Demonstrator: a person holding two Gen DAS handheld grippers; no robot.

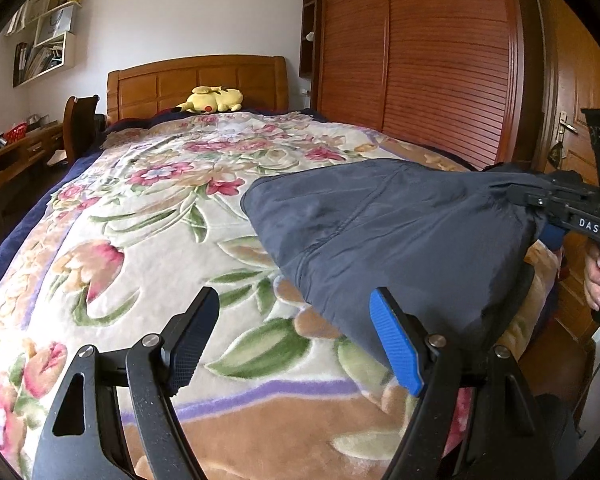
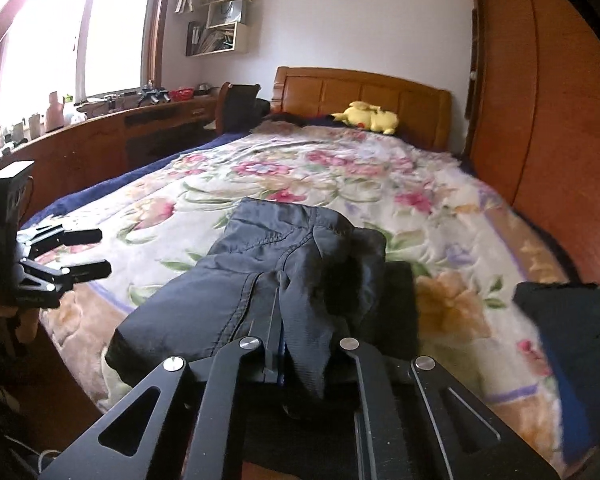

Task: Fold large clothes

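Dark navy garment (image 1: 392, 232), thin and smooth, stitched seams across it. Bunched at 3 o'clock in the left wrist view, lifted there, spreading toward 9 o'clock and sagging onto the floral bed cover. In the right wrist view, centre to 6 o'clock, folded over itself (image 2: 284, 264), edge crumpled.

Left gripper (image 1: 296, 340): jaws spread wide, nothing between them, low over the bed's (image 1: 148, 216) foot end.
Right gripper (image 2: 278, 344): jaws pinched together on dark fabric (image 2: 284, 264), right of the left gripper, near the bed's foot.
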